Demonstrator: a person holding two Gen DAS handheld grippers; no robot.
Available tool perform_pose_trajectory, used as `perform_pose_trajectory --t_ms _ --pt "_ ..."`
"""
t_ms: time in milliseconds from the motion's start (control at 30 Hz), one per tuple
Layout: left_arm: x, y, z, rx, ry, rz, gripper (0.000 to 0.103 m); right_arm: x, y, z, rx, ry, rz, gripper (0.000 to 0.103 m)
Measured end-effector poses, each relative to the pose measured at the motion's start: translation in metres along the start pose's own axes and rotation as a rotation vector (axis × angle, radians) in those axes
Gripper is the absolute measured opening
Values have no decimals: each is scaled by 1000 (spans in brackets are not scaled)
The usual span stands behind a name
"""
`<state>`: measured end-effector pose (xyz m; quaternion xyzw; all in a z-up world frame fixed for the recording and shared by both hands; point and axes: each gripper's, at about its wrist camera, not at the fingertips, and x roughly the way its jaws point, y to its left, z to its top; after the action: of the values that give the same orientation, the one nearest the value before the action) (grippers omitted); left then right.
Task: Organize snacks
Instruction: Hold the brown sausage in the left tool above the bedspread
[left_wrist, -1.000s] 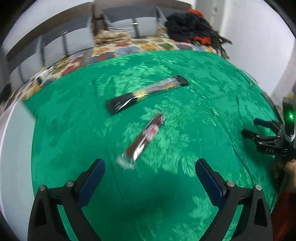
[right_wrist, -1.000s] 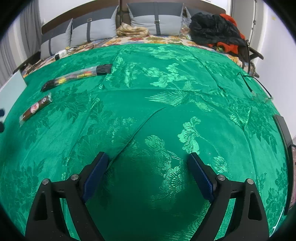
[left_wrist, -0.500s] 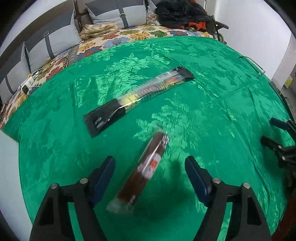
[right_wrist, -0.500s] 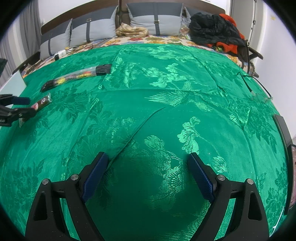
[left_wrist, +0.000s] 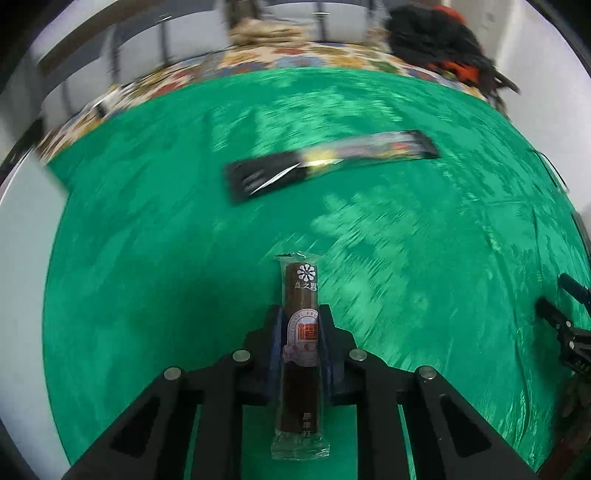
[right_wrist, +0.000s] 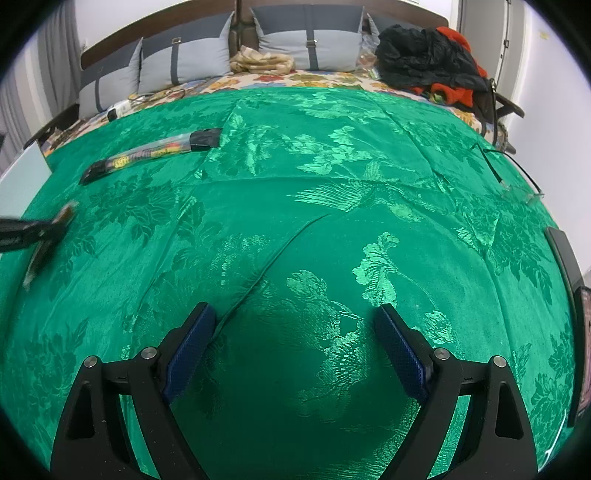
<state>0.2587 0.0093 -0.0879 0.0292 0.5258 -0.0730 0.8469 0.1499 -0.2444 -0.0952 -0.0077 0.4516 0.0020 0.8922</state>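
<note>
Lying on the bed's shiny green floral-patterned cloth (right_wrist: 332, 206) are two snacks: one short brown bar in a clear plastic wrapper (left_wrist: 301, 325) and one long flat black packet with a see-through window of coloured sweets (left_wrist: 332, 162). There are two grippers, each with two black fingers faced with blue pads. The left gripper (left_wrist: 301, 321) is clamped on the short brown bar, its pads pressing the wrapper's sides about midway along, so the bar runs lengthwise between them with its flower-marked end pointing to 12 o'clock and its clear sealed tail towards 6 o'clock. The long black packet rests on the cloth well beyond, at about 12 to 1 o'clock of the bar, untouched. The right gripper (right_wrist: 295, 332) hovers over bare cloth with its fingers spread wide and nothing between them; in the left wrist view it shows at 3 o'clock (left_wrist: 561, 314). In the right wrist view the clamped bar sits blurred at 9 o'clock (right_wrist: 48, 236), the long packet at 10 o'clock (right_wrist: 151, 155). At the headboard stand three grey cushions (right_wrist: 310, 44). A second ago the left fingers stood wide apart with the bar loose on the cloth ahead of them; half a second ago they straddled it, partly drawn in; now they grip it. The right gripper has kept its place and spread
</note>
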Motion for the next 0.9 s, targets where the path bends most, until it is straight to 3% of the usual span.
perform_pose_trajectory --t_ms 133,267,333,400,433,533,700,900 --pt "-11 20 -21 -55 -22 31 18 0 0 0 0 0 0 91" --pt "-14 37 -33 -106 -53 10 20 0 0 0 0 0 0 91" --pt "-13 41 -36 -111 -86 5 27 0 0 1 0 0 0 91" --pt "-14 41 -37 -108 -99 15 68 0 0 0 0 0 0 91" --pt "-12 41 -39 -109 -104 36 76 0 0 0 0 0 0 91" --pt "-8 43 -44 -107 -136 77 81 1 0 0 0 0 0 91" --pt "-4 53 -48 -142 -154 106 101 1 0 0 0 0 0 91" --pt "-2 55 -47 -151 -166 116 103 1 0 0 0 1 0 91"
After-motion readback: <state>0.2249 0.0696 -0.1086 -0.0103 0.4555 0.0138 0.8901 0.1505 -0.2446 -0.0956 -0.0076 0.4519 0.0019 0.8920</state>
